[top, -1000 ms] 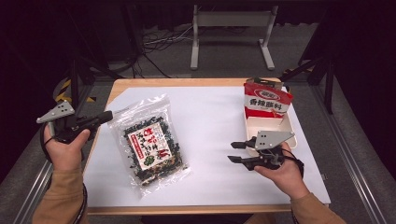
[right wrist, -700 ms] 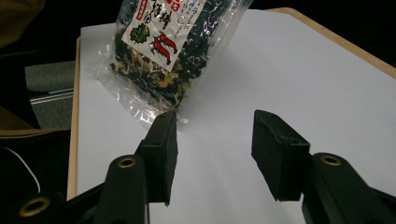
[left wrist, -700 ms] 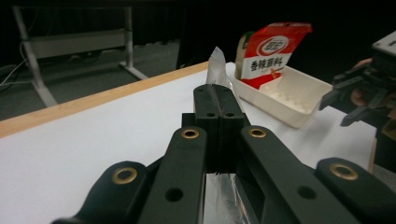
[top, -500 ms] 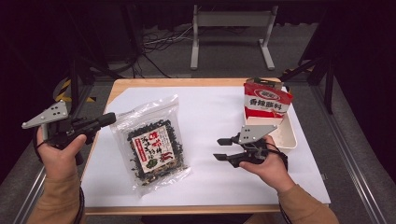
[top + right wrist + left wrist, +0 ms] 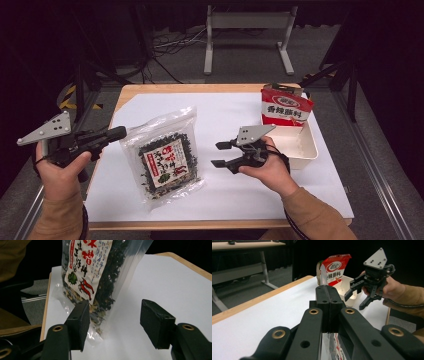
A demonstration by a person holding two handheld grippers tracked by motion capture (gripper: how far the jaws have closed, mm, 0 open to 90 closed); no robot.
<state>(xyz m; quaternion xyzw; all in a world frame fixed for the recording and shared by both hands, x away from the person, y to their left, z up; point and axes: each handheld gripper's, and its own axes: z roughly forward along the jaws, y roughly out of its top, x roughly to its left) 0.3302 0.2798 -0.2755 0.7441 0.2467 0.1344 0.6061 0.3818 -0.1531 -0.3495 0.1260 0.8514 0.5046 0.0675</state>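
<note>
Clear bag of dark dried seaweed (image 5: 166, 160), red-and-white label up, flat on the white sheet (image 5: 225, 115) of the tabletop (image 5: 150, 89), left of centre. Just to its right, right gripper (image 5: 218, 154), hovering over the sheet and pointed at the bag, jaws parted with nothing between them, having just been opening wider. Same in the right gripper view: bag (image 5: 100, 272) straight ahead beyond the spread black pads (image 5: 80, 322), untouched. On the bag's other side, left gripper (image 5: 117, 133) held off the tabletop's left edge, tip aimed toward the bag, clenched tight on nothing; pads (image 5: 329, 302) pressed flat together in the left gripper view. Farther right, white tray (image 5: 305, 150) near the sheet's right edge, with a red pouch (image 5: 285, 106) standing upright at its far end. Beyond the tabletop, dark floor with cables and a grey metal frame (image 5: 247, 30).
</note>
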